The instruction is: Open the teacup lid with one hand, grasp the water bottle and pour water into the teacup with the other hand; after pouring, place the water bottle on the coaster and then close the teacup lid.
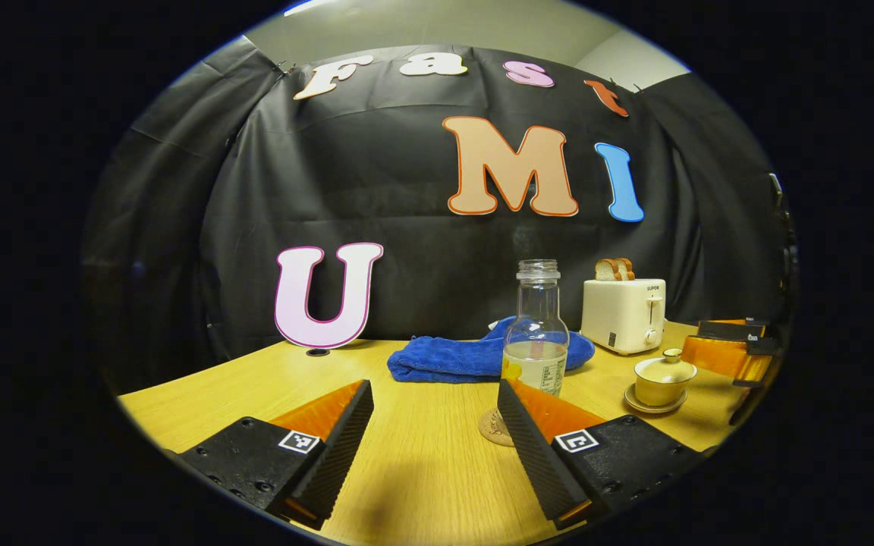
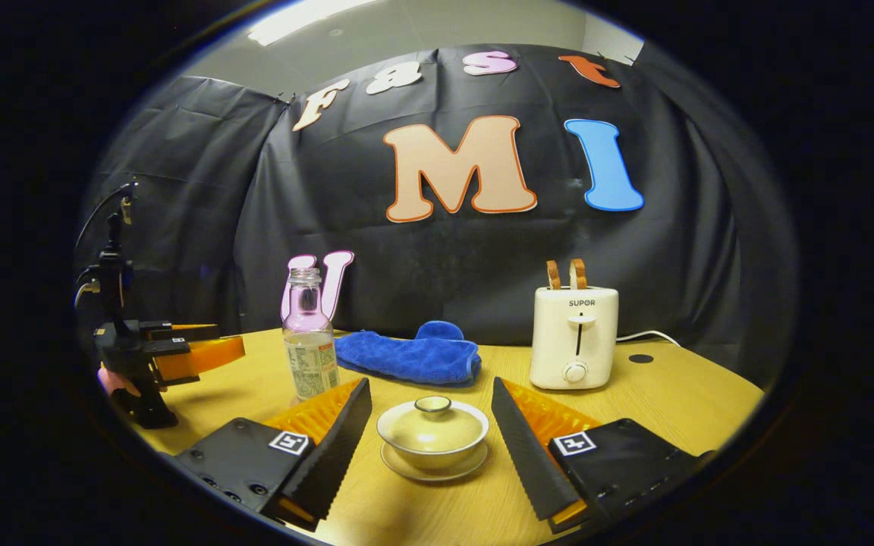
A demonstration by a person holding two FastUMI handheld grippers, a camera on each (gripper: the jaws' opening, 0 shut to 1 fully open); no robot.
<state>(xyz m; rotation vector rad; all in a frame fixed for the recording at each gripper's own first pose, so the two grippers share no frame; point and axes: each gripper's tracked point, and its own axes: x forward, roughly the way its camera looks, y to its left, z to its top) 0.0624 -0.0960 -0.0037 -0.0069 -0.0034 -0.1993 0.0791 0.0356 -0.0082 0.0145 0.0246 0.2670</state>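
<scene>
On the wooden table point(image 1: 422, 470), the left gripper point(image 1: 437, 413) hangs spread with nothing between its 2 fingers, just short of the water bottle point(image 1: 536, 334) standing on its coaster point(image 1: 492, 428), while the right gripper point(image 2: 431, 413) is spread wide around the lidded teacup point(image 2: 432, 434), touching neither side.

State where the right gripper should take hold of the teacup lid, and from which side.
Grip the small raised knob at the centre of the lid, coming from above. The lid is a shallow dome lying flat on the cup, so its sloping rim offers little to pinch. The right gripper is open, with the cup between its fingers.
</scene>
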